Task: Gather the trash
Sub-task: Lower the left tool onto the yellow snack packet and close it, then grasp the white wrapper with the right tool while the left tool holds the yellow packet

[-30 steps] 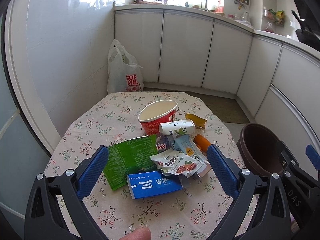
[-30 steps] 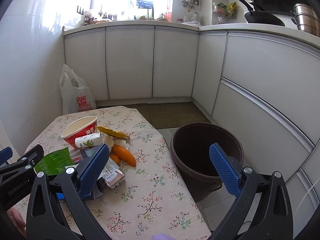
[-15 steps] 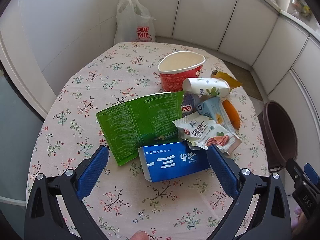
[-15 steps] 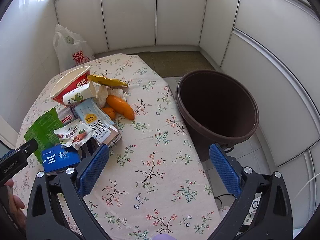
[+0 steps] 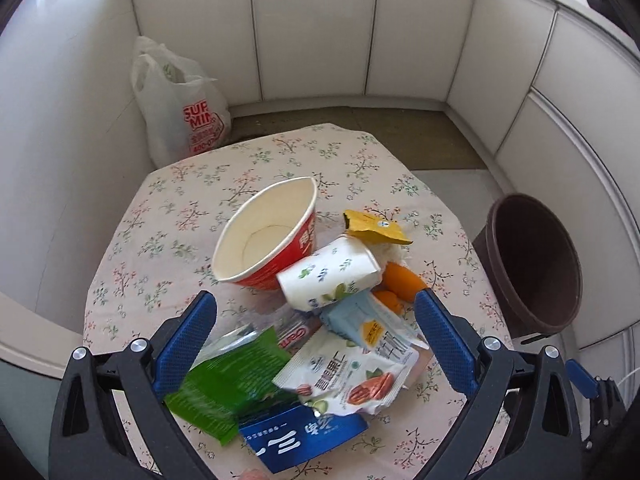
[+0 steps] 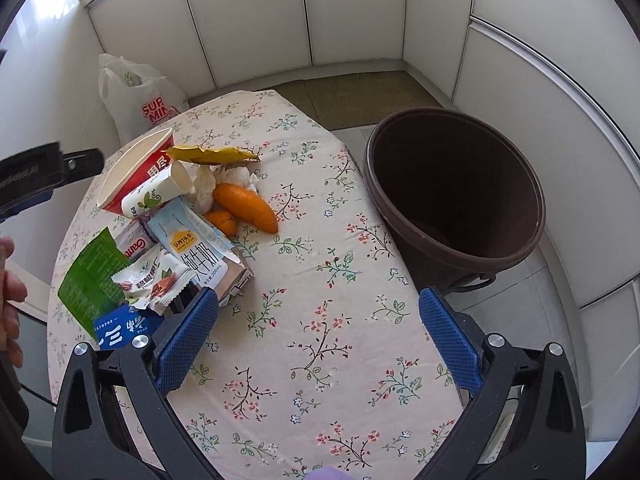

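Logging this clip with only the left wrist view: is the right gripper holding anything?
Observer: No. The right gripper is open over bare tablecloth, with nothing between its fingers.
Reviewer: Anything in the bin?
Observer: The brown bin looks empty, as far as its dark inside shows.
Reviewer: What is the white bit behind the patterned cup?
Observer: A crumpled white tissue at the cup's open mouth, touching the orange piece.

On the table (image 6: 320,280) the trash pile (image 6: 180,232) lies toward nine o'clock, bowl (image 5: 268,236) behind the wrappers (cup (image 5: 328,276) leaning against it). The bin (image 6: 456,184) stands at two o'clock, a bag (image 5: 180,116) at eleven.
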`<state>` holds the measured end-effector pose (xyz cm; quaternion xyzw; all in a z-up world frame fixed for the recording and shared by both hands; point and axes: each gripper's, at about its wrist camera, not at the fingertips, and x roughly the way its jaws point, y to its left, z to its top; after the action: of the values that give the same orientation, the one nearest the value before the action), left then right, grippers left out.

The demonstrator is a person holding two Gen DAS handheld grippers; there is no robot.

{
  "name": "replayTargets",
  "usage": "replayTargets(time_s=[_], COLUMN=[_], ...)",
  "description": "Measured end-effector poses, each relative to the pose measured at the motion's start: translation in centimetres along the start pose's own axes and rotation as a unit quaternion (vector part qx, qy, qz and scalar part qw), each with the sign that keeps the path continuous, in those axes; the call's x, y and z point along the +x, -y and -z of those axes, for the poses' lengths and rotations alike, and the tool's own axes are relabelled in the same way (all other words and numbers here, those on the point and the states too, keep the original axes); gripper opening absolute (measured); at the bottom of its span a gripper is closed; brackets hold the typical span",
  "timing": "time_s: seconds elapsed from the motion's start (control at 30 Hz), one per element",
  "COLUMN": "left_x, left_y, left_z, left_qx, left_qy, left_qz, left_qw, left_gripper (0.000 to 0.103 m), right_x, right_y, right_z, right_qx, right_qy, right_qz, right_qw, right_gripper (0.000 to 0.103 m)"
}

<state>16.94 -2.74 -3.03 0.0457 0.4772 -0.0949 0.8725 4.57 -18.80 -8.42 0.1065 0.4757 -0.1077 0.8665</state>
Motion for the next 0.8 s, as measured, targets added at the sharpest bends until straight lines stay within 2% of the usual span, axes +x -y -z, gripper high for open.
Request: replayTargets(time_s=[0.1, 0.2, 0.3, 0.47, 0.53, 0.6, 0.67, 0.73, 0.8], left_x=[1.4, 2.8, 5.5, 11.2, 13.3, 15.2, 16.4, 17.0, 17.1], left_y=[2.6, 6.7, 10.2, 13.4, 13.7, 13.5, 13.3, 12.8, 12.0], left_z=[-2.3, -4.1, -4.8, -4.8, -4.8, -4.7, -4.8, -5.1, -5.1], left_qx=[0.037, 0.123, 0.207, 0.304, 0.321, 0.327, 0.327, 0.313, 0.292], left_qy=[-0.015, -0.023, -0.051, -0.103, -0.125, -0.157, -0.175, -0.184, -0.191], left_qz=[0.02, -0.007, -0.041, -0.115, -0.131, -0.136, -0.139, -0.137, -0.125], left_qw=[0.999, 0.9921, 0.9761, 0.9401, 0.9294, 0.9217, 0.9182, 0.9216, 0.9287], left_gripper=[0.096, 0.096, 0.096, 0.095, 0.088, 0.066, 0.056, 0.044, 0.026], right_x=[0.3, 0.3, 0.0, 0.3, 0.7, 0.9, 0.9, 0.8, 0.7], right_y=[0.4, 1.0, 2.0, 3.3, 3.6, 3.8, 3.9, 4.0, 4.1], right_z=[-0.4, -0.8, -1.2, -1.8, -1.9, -2.1, -2.3, -2.3, -2.4], right_qx=[0.013, 0.026, 0.031, 0.04, 0.043, 0.047, 0.049, 0.051, 0.056], right_qy=[-0.003, -0.003, 0.012, 0.012, 0.003, -0.003, 0.0, 0.003, 0.002], right_qz=[-0.004, -0.006, 0.017, 0.024, 0.015, 0.008, 0.005, 0.004, -0.001], right_qw=[1.0, 1.0, 0.999, 0.999, 0.999, 0.999, 0.999, 0.999, 0.998], right_gripper=[0.096, 0.096, 0.096, 0.096, 0.096, 0.096, 0.096, 0.096, 0.096])
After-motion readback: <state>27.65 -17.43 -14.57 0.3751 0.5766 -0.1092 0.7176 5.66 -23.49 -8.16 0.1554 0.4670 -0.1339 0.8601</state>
